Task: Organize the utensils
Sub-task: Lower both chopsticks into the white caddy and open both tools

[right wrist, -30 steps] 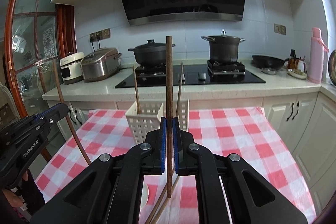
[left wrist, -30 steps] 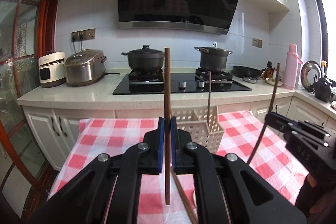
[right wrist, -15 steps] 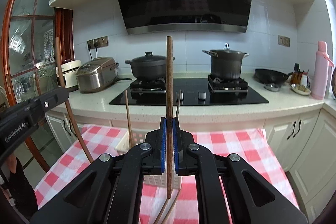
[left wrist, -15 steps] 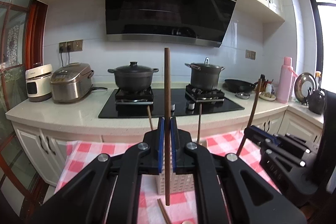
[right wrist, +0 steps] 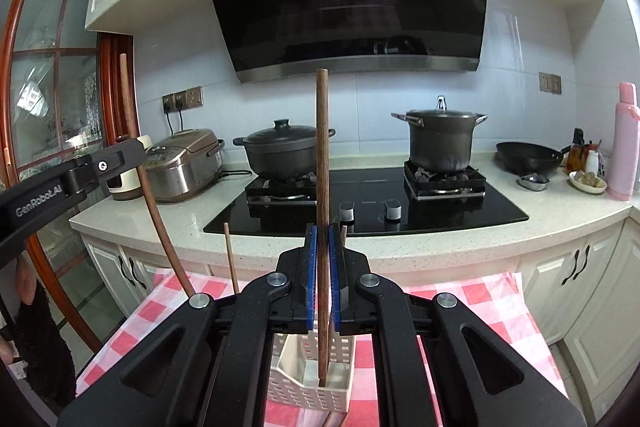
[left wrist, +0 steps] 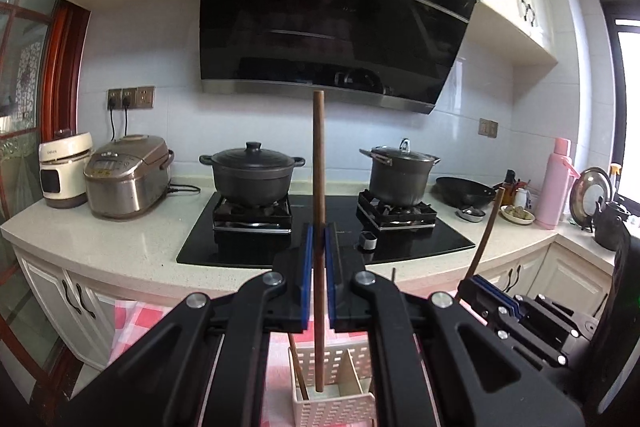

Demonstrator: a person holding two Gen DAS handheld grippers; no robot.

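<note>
Left tongs (left wrist: 317,255): clamped on an upright brown chopstick (left wrist: 319,187), held above the caddy.
Caddy (left wrist: 334,401): white slotted basket on the red-checked desk (right wrist: 460,299); two sticks already stand in it.
Right tongs (right wrist: 323,251): clamped on a second upright chopstick (right wrist: 322,155), lower tip over the caddy.
</note>
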